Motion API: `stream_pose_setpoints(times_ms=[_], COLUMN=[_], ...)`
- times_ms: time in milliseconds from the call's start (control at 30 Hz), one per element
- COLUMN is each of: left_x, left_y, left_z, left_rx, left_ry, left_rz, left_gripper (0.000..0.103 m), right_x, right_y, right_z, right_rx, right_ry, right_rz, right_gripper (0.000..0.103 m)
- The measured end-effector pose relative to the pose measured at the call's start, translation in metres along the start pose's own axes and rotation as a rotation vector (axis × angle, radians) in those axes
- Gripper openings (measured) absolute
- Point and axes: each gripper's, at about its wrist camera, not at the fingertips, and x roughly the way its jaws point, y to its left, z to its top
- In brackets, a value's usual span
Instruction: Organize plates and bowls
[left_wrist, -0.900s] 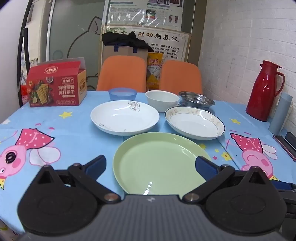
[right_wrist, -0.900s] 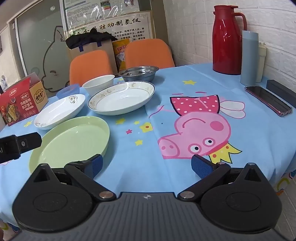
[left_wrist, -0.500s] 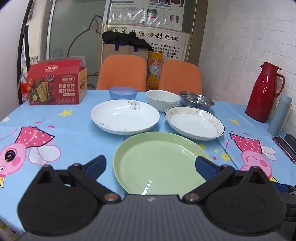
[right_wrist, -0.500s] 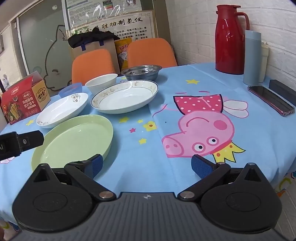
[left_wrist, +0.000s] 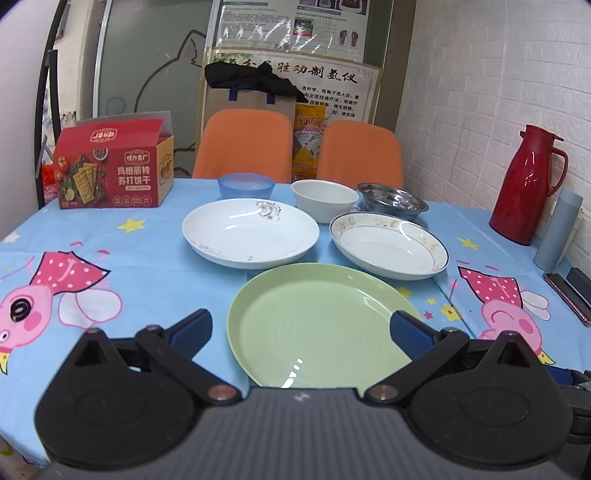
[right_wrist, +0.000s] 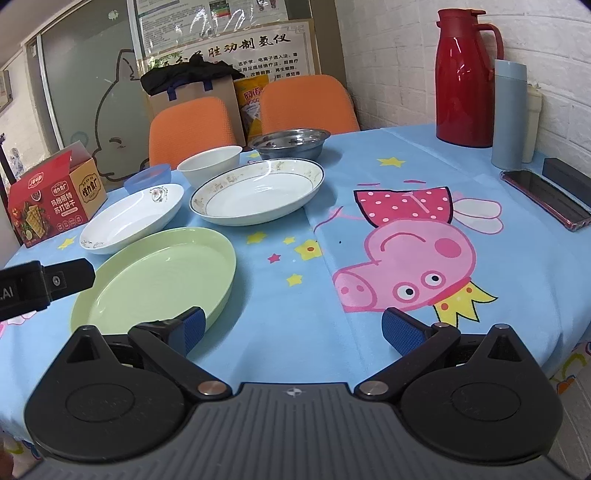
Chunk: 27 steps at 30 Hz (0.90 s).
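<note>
A green plate (left_wrist: 317, 317) lies nearest me on the blue cartoon tablecloth. Behind it sit a white flowered plate (left_wrist: 250, 232) and a gold-rimmed plate (left_wrist: 388, 245). Farther back stand a blue bowl (left_wrist: 245, 185), a white bowl (left_wrist: 325, 199) and a steel bowl (left_wrist: 391, 201). My left gripper (left_wrist: 301, 328) hangs open over the green plate's near part, holding nothing. My right gripper (right_wrist: 291, 328) is open and empty above the cloth, just right of the green plate (right_wrist: 155, 277); part of the left gripper's body shows at its left edge.
A red cracker box (left_wrist: 110, 168) stands back left. A red thermos (left_wrist: 524, 188) and a grey-blue tumbler (left_wrist: 557, 229) stand at the right by the brick wall, with a phone (right_wrist: 543, 199) and a dark case (right_wrist: 569, 177) near them. Two orange chairs (left_wrist: 245, 146) are behind the table.
Both grippers have drifted slightly forward and a little up, so the dishes sit a bit lower in each view. Both stay open; no dish has moved.
</note>
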Motion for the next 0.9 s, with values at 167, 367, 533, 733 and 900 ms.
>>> stream_pose_setpoints(times_ms=[167,367,533,733,900], left_x=[-0.0001,0.0004,0.0008,0.0015,0.0017], left_y=[0.0003,0.0,0.0008,0.0019,0.002], left_z=[0.0,0.0007,0.0007,0.0005,0.0003], left_rx=[-0.001,-0.007,-0.008,-0.009,-0.009], left_ry=[-0.001,0.003,0.001,0.002,0.001], left_rz=[-0.001,-0.004,-0.004,-0.007,-0.007], left_gripper=[0.102,0.102,0.102,0.102,0.102], right_x=[-0.0002,0.0003,0.0009,0.0019,0.002], right_y=[0.003,0.0045,0.0064,0.0079,0.0079], right_z=[0.0004,0.0006,0.001,0.0008,0.0005], right_rx=[-0.009,-0.011,-0.017,-0.017,-0.018], right_ry=[-0.003,-0.001,0.0,0.001,0.003], right_rz=[-0.001,0.004,0.008,0.008,0.008], right_gripper=[0.103,0.103,0.103,0.103,0.103])
